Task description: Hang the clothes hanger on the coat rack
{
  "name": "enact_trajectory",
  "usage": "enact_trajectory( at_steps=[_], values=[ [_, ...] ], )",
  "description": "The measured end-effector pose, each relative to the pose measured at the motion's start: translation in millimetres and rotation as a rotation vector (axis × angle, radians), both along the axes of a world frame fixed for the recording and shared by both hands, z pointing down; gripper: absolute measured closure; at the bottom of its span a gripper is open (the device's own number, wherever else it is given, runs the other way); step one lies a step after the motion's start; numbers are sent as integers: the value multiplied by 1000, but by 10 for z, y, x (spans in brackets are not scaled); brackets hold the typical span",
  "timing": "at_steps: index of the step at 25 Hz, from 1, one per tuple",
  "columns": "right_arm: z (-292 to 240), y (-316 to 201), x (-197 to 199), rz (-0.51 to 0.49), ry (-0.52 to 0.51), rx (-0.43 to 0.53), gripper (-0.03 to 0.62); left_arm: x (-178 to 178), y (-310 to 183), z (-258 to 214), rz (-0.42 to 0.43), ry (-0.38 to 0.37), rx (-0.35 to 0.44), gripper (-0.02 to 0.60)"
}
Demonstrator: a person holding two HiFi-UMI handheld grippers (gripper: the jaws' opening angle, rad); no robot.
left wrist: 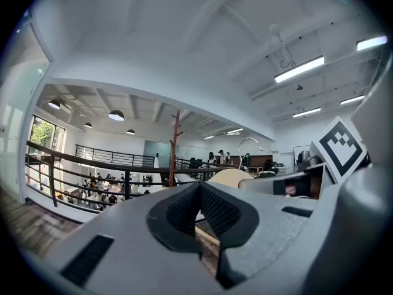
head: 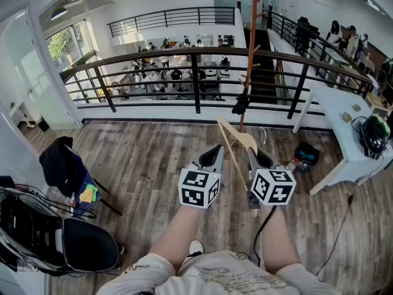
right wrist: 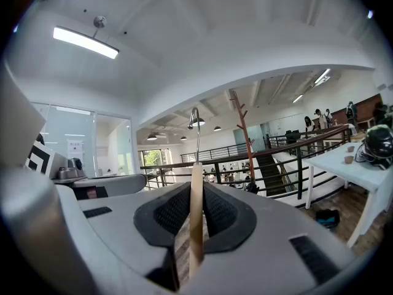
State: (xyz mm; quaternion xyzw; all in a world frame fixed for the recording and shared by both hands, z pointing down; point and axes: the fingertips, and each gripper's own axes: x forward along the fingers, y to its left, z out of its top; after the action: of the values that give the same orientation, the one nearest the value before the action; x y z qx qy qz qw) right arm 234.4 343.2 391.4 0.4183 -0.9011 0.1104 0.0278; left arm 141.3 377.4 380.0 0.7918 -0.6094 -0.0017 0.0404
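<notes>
Right gripper (head: 259, 157) level beside left gripper (head: 215, 153), jaws pinching hanger (head: 242, 140), edge-on in its view; left jaws together, empty.

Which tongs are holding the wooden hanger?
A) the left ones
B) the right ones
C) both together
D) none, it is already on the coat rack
B: the hanger stands pinched between the pads of the right tongs, while the left tongs have nothing in them.
</notes>
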Motion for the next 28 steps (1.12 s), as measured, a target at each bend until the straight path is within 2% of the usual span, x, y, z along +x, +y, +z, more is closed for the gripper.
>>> enact_trajectory(
  at_steps=[10, 15, 28],
  values=[
    [-18, -73, -263, 12, -29, 23, 543, -257, -117, 42, 12, 17, -9, 578],
    [7, -238, -394, 41, -22, 25, 543, -432, -278, 67, 26, -6, 2, 578],
    [136, -498, -1117, 68, -26, 22, 543, -1157, -616, 214, 79, -10, -14, 578]
  ],
)
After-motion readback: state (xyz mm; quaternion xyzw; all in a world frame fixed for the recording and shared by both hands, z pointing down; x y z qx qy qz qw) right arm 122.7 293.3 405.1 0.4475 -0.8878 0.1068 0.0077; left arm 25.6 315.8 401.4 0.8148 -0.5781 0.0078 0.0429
